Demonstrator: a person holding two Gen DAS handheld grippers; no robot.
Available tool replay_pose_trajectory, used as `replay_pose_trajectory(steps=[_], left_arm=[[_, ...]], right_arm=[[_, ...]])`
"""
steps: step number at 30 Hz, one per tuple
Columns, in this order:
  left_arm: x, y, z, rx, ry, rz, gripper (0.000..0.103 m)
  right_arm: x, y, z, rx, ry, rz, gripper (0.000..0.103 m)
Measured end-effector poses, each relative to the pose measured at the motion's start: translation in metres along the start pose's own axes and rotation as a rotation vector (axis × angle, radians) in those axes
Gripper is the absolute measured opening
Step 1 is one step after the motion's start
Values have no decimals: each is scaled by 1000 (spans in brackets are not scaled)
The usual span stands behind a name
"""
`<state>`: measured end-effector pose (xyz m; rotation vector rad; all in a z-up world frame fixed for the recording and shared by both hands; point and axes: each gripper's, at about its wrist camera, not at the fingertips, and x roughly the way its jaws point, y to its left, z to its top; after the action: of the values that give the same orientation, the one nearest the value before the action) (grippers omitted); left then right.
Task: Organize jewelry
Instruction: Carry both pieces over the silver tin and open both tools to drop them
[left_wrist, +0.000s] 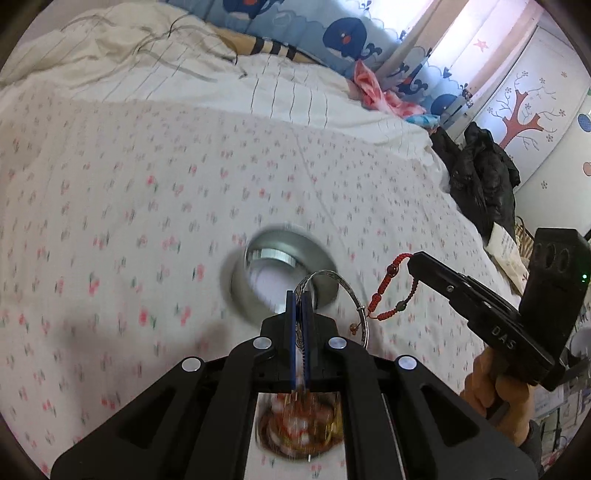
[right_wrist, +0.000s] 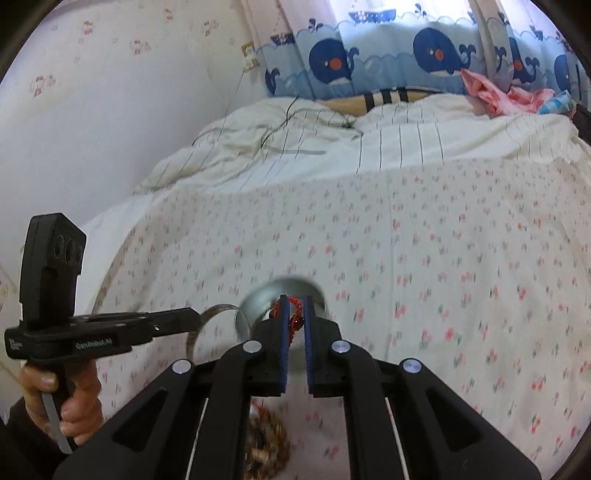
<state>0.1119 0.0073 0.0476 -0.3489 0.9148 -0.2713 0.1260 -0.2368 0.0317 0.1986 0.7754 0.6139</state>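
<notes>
So both grippers are up over the bed (left_wrist: 147, 166) with its flowery sheet: the left gripper (left_wrist: 300, 295) has its fingers pinched on a silver bangle (left_wrist: 343, 291), and the right gripper (right_wrist: 295, 306) has its fingers clamped on a red braided cord bracelet (right_wrist: 293, 314) with little beads. A round metal tin (left_wrist: 280, 266) sits open on the bed just beyond the fingers, and a blurry bowl of beads (left_wrist: 299, 428) lies under the left gripper.
</notes>
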Motion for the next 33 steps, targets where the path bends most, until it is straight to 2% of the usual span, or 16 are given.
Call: replay_pose_trajectory(steps=[6,14,17,22,27,28,29,30,31,32,33], left_arm=[[30,-7,27,33,-8,48,2],[80,-4,23,89,71,144,3],[81,-5,21,121,72,204,3],[59,-2,25,114,18,228,3],[43,11,19,93,-6,285,6],[41,13,18,88,-7,297,12],[41,15,17,82,-9,311,24],[39,16,15,77,-17,325,33],[36,15,14,79,-29,334,48],[33,14,12,86,-49,354,56],[31,13,10,92,-59,370,57]], right_arm=[[9,-20,19,58,-44,5,8],[30,-23,25,69,-27,15,8],[38,-18,23,57,-10,21,8],[52,-13,19,54,20,40,8],[65,-4,12,93,55,131,8],[70,-1,9,84,76,123,8],[76,2,8,67,104,91,13],[83,4,4,47,134,48,35],[85,5,1,38,139,12,45],[84,5,0,31,129,-10,48],[82,6,0,24,126,-23,48]])
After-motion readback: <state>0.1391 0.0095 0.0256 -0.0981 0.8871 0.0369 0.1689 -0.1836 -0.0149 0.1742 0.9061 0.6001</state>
